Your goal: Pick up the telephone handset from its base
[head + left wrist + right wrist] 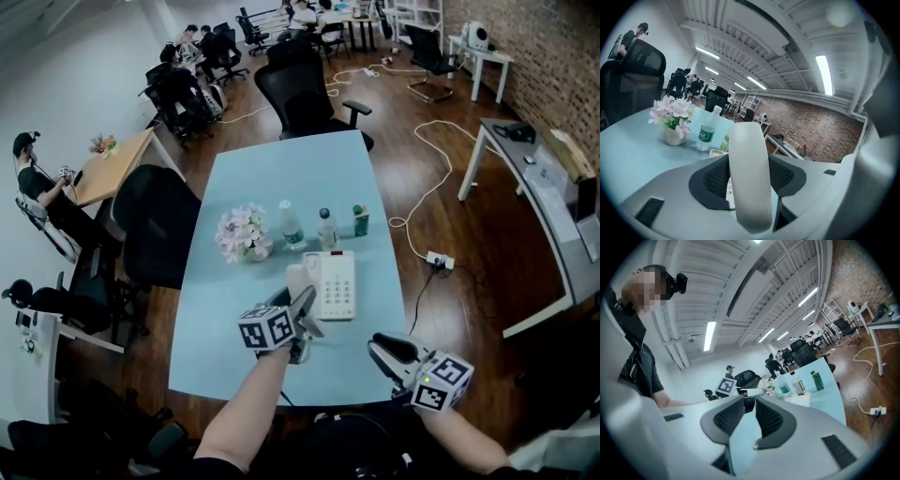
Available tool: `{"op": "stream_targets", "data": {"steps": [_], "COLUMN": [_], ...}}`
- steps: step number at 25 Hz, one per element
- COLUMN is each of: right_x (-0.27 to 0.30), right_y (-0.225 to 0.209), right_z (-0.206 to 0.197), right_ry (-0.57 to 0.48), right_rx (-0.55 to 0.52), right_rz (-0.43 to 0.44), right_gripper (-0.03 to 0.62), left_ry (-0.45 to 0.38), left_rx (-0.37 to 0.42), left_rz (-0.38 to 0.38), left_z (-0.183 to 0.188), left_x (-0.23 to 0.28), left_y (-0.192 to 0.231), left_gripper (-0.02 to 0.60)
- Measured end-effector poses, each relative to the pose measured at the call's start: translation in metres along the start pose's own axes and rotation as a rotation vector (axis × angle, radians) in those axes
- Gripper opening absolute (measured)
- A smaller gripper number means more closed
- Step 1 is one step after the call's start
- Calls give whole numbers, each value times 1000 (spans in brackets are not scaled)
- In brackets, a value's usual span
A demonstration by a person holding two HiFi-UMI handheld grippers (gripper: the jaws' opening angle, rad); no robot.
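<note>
Gripping handset (749, 178), left tool (305, 319) over table's (234, 366) bare near edge.

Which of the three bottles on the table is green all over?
The small green bottle at the right end of the row in the head view; the two clear plastic bottles beside it are see-through.

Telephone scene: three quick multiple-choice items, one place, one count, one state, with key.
1. The flower vase stands: A) beyond and left of the telephone base B) right of it C) on top of it
2. Count of clear bottles on the table: A) none B) two C) five
3. The left hand-held gripper is: A) open, empty B) shut on nothing C) shut on the handset
Key: A, head view shows it up-left of the base; B, two stand side by side; C, pads press the white handset.
</note>
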State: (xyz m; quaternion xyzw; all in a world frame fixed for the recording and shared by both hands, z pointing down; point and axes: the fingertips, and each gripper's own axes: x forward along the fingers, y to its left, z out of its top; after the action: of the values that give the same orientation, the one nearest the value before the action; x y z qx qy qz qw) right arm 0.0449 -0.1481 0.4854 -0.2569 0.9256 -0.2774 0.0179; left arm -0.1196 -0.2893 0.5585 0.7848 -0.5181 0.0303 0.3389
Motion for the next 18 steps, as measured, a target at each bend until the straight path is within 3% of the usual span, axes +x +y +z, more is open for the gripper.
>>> {"op": "stream_targets", "data": {"steps": [7, 13, 15, 18], "right_x": [-5, -4, -4, -1], "right_y": [62, 97, 101, 108], "right_z": [-26, -53, -62, -79], "right_ry": [4, 7, 6, 33], "right_rx": [-52, -47, -8, -6], "right_rz": [21, 13, 1, -19], "right_gripper": [92, 88, 31, 21], "left_ry": [-110, -136, -139, -145], "left_rx": [-13, 36, 34, 17], "left_rz": [-145, -154, -149, -151], "left_z": [-13, -28, -36, -48], "left_x": [-135, -200, -215, -233], "left_y": [-50, -60, -60, -58], "left_gripper": [235, 235, 235, 235]}}
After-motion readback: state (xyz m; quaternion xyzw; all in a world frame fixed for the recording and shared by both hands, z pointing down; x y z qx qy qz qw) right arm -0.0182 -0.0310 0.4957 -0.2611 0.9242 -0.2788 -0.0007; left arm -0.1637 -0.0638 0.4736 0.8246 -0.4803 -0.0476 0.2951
